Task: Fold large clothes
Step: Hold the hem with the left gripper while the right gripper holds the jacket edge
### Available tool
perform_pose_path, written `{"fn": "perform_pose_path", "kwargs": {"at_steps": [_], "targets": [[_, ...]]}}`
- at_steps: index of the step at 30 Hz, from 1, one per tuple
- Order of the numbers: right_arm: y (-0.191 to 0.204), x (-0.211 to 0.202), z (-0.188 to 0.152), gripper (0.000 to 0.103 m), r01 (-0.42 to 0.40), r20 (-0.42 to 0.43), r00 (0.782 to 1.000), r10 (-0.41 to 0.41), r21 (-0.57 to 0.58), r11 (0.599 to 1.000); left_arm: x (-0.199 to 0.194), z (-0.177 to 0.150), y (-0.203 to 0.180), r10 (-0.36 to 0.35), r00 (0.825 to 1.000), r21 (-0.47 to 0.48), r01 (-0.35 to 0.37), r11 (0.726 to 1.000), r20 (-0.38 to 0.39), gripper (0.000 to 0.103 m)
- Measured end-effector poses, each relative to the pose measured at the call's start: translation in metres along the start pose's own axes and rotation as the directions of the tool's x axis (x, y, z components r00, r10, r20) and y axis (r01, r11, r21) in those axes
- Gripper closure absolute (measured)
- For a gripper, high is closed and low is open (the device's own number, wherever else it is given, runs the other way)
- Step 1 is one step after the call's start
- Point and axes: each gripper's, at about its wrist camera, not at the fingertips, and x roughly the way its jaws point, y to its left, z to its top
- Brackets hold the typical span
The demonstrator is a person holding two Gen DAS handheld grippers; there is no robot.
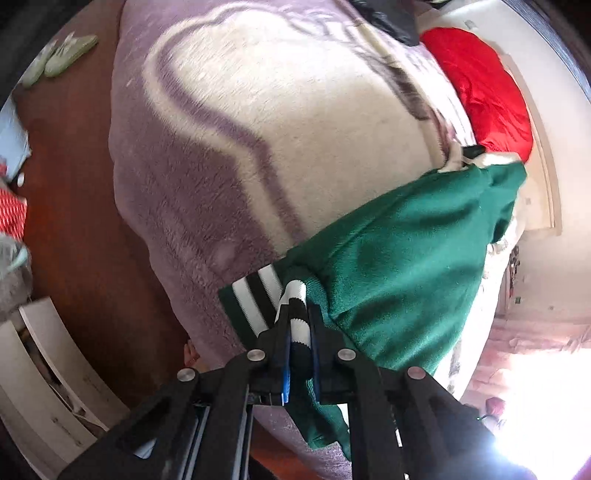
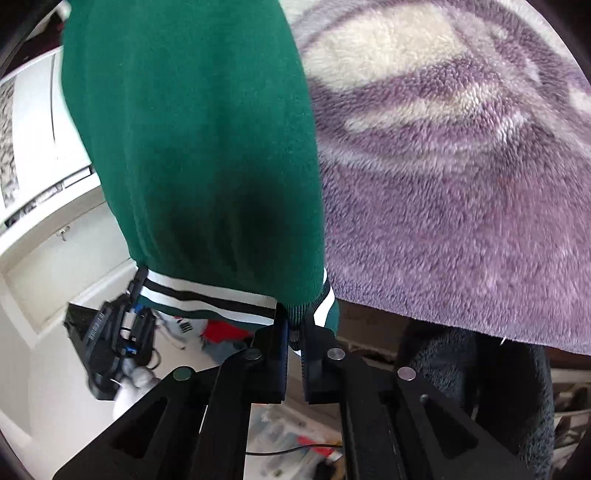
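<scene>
A large green sweater point(image 1: 406, 251) with a black-and-white striped hem lies partly on a purple and cream fleece blanket point(image 1: 258, 122) on a bed. My left gripper point(image 1: 298, 321) is shut on the striped hem point(image 1: 255, 299) and holds it above the bed edge. In the right wrist view the same green sweater point(image 2: 199, 147) hangs stretched, and my right gripper point(image 2: 293, 321) is shut on its striped hem point(image 2: 207, 299) at a corner. The left gripper point(image 2: 122, 332) also shows there, gripping the hem's other end.
A red garment point(image 1: 484, 88) lies on the bed's far right beside dark clothes point(image 1: 391, 14). Pale green slippers point(image 1: 62, 55) sit on the brown floor point(image 1: 81, 229). White furniture point(image 1: 44, 369) stands at lower left. A dark fluffy item point(image 2: 480, 376) lies below the blanket edge.
</scene>
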Motion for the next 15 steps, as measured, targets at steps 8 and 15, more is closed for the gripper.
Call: {"fn": "perform_pose_path", "kwargs": {"at_steps": [8, 15], "targets": [[-0.014, -0.028, -0.001, 0.068, -0.109, -0.050, 0.993, 0.107, -0.030, 0.994, -0.025, -0.037, -0.002, -0.117, 0.993, -0.104, 0.118, 0.988, 0.011, 0.023], [-0.046, -0.060, 0.002, 0.032, -0.078, 0.009, 0.997, 0.078, -0.010, 0.997, 0.056, -0.103, -0.021, -0.227, 0.971, -0.181, 0.211, 0.961, -0.070, 0.025]]}}
